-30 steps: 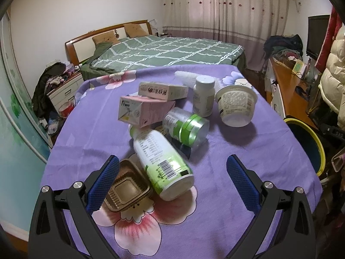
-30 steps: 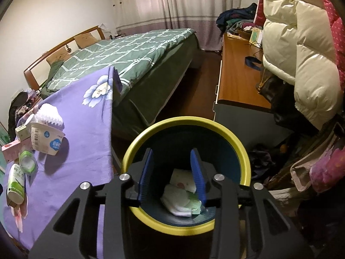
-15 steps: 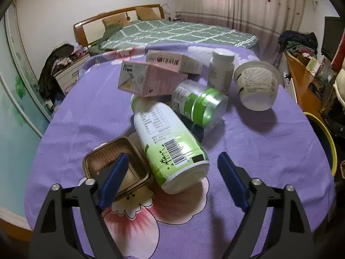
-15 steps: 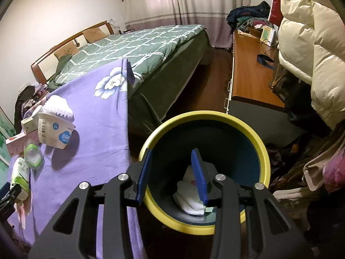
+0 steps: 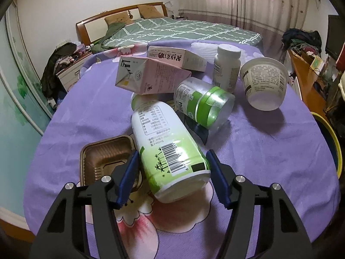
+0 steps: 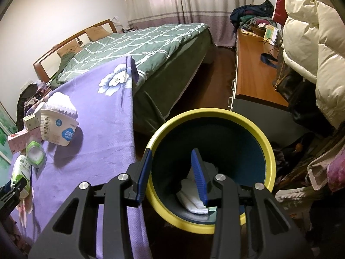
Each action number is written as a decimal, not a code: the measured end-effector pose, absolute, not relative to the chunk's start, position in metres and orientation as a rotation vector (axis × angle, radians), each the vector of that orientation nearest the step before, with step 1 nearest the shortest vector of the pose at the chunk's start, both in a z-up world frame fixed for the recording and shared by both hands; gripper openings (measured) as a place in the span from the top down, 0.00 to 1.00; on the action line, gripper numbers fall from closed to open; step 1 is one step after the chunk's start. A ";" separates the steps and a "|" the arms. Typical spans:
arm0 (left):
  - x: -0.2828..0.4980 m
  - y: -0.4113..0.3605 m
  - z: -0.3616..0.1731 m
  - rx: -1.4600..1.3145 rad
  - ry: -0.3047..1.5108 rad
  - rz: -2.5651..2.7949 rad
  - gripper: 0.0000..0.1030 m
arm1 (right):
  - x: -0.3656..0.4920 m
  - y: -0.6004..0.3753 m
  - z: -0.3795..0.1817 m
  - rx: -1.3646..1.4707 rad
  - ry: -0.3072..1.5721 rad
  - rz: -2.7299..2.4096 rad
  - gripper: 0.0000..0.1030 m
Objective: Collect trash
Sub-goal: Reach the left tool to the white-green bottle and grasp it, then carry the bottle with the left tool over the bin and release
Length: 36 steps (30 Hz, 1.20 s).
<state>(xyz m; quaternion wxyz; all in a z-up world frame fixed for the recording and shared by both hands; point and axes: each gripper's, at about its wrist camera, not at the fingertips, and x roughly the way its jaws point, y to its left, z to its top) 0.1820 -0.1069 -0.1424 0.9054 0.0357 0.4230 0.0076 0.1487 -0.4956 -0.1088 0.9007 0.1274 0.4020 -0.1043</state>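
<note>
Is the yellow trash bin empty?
No, the yellow trash bin already has crumpled white paper lying at its bottom.

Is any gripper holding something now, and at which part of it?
The left gripper has just been closing around the bottom end of the lying bottle; contact is unclear. The right gripper holds nothing.

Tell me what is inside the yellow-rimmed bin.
The yellow-rimmed bin holds crumpled white paper or wrapping on its dark bottom. The right gripper, its jaws parted with nothing between them, blocks part of the inside, so anything more there cannot be seen.
</note>
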 end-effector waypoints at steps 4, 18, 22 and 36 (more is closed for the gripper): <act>0.167 -0.106 -0.127 0.088 0.842 0.003 0.40 | 0.149 -0.495 -0.108 0.263 0.831 -0.214 0.65; 0.131 -0.119 -0.068 0.116 0.696 -0.081 0.45 | 0.145 -0.490 -0.100 0.267 0.813 -0.191 0.65; 0.136 -0.122 -0.061 0.118 0.678 -0.092 0.46 | 0.143 -0.493 -0.100 0.278 0.806 -0.192 0.65; 0.141 -0.154 -0.040 0.123 0.663 -0.211 0.47 | 0.139 -0.507 -0.103 0.309 0.801 -0.200 0.65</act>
